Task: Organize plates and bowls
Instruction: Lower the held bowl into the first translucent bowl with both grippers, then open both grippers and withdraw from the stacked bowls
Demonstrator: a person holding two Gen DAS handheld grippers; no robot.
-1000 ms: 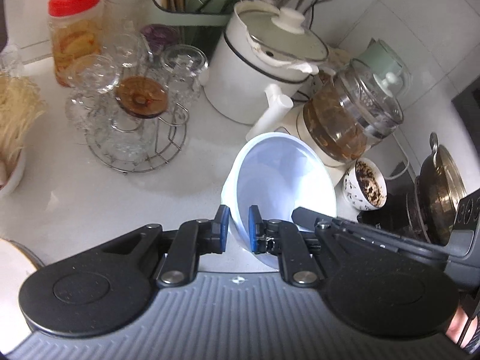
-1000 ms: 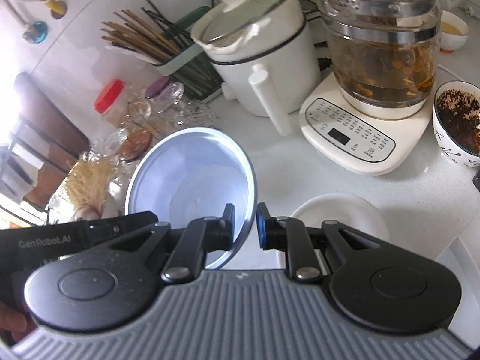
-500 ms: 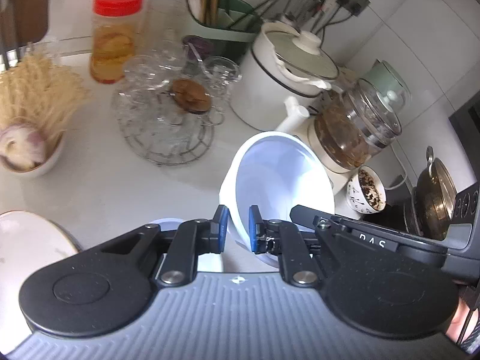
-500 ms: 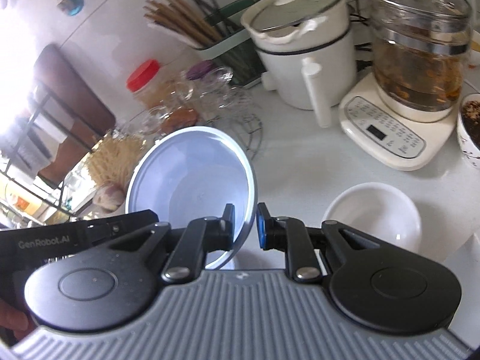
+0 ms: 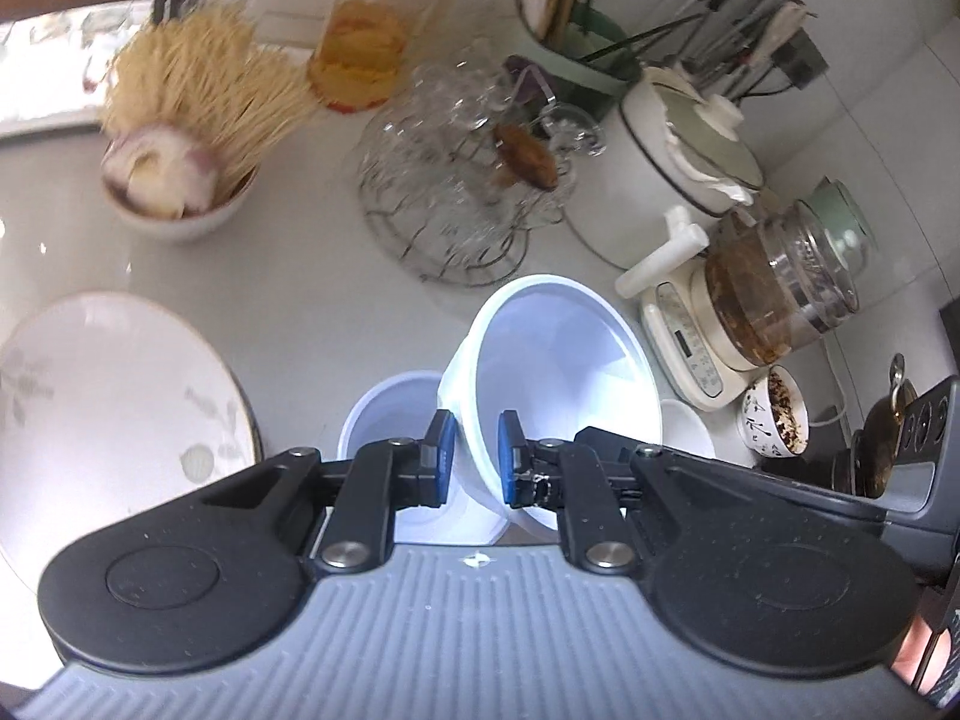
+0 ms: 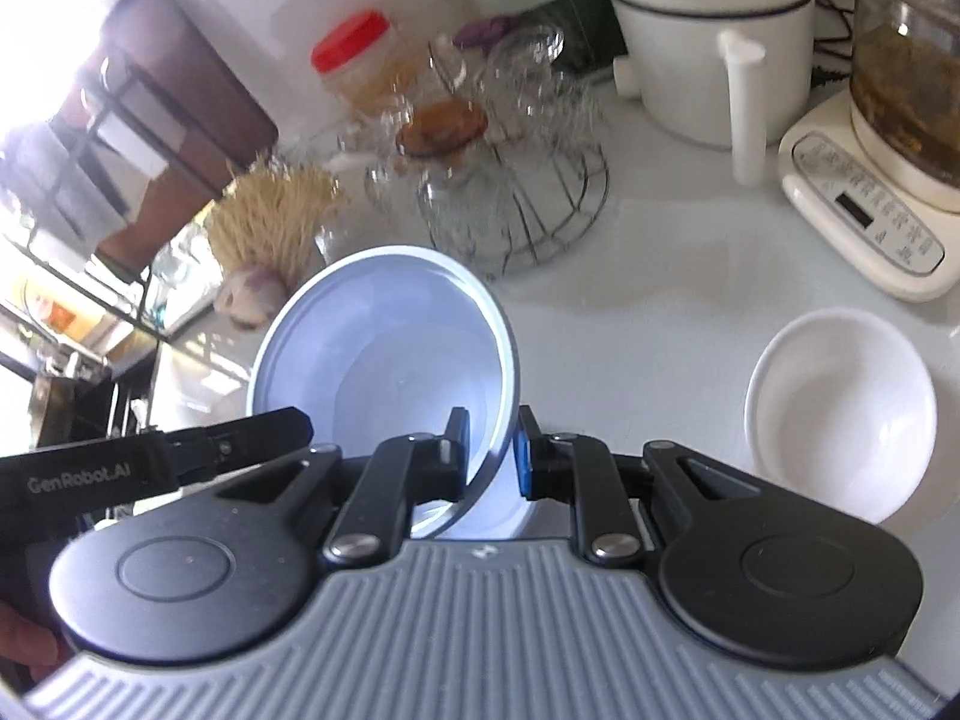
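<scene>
We list two hand-held grippers, both angled steeply downward — our left gripper clamped on the near rim of a pale bowl, our right gripper clamped on its opposite rim.

White tiled wall, glossy white countertop

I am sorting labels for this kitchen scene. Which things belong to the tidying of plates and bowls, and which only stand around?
Job: pale blue plastic bowl, second blue bowl, floral plate, small white bowl.

Around: red-lidded jar, glass kettle, white pot.
</scene>
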